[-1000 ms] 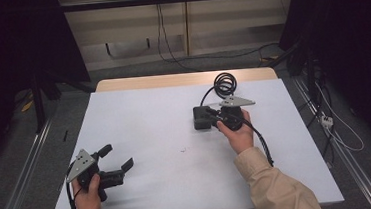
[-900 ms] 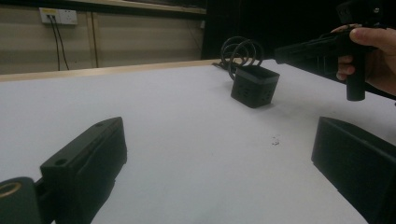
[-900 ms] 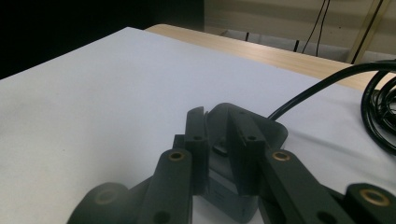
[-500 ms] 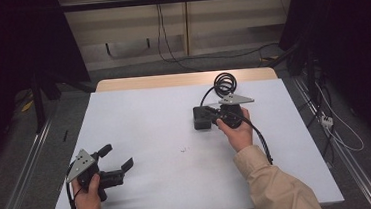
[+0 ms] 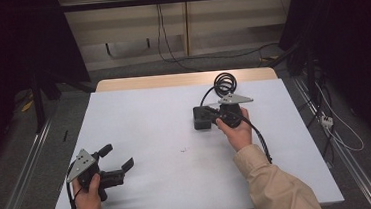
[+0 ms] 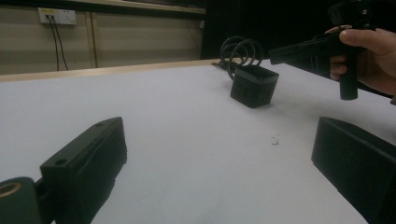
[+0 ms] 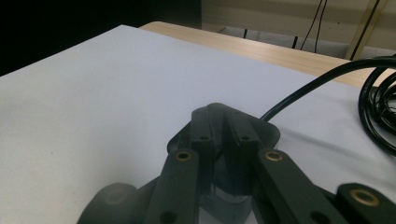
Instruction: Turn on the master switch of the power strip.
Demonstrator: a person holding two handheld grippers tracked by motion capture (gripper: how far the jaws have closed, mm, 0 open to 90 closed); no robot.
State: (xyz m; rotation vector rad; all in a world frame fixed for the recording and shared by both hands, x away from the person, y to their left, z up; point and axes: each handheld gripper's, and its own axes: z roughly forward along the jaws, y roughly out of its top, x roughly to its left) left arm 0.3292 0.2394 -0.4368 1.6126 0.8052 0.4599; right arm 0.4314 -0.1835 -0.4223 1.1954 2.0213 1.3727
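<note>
- The step in hand looks like the grasp of the black box [image 5: 202, 118], a small power adapter with a cable coiled [image 5: 224, 83] behind it, at about 1 o'clock from the table's [image 5: 149, 117] middle.
- The right gripper [image 5: 214, 116] has just been closing its jaws; in the right gripper view the pads [image 7: 201, 128] stand almost together over the box's [image 7: 261, 128] near wall, so it seems clamped on that edge.
- The left gripper [image 5: 120, 160] rests at about 8 o'clock, jaws wide apart, nothing between them.
- Next move, I judge: lift slowly, minding the cable that can pull the box out of the grip.
</note>
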